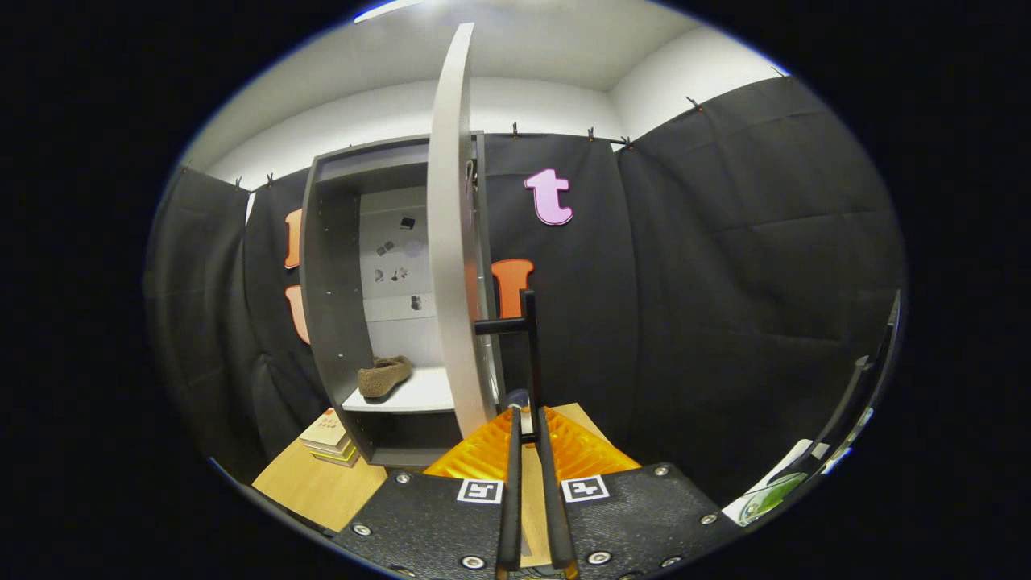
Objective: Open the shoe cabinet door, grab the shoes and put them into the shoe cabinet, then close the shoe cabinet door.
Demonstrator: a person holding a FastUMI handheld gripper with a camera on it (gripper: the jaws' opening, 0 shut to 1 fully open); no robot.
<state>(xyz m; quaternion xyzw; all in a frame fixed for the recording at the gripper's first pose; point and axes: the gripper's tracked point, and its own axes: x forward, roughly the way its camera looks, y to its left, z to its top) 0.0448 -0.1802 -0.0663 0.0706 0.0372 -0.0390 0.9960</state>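
Note:
The grey shoe cabinet [326, 282] stands on the wooden table with its pale door [449, 266] swung open, seen nearly edge-on. A brown shoe [385, 376] lies on the white shelf [419, 395] inside, toe pointing outward. The door's black handle [529, 354] is a vertical bar on a short bracket. It runs down between my fingertips. My gripper [530, 419] is shut on this bar, with both fingers [513, 451] pressed close against its lower end.
A small stack of books [330, 435] lies on the wooden table [322, 483] left of the cabinet's base. Black cloth walls close in behind and to the right. A dark slanted bar [854, 403] and a white-and-green object [769, 487] sit far right.

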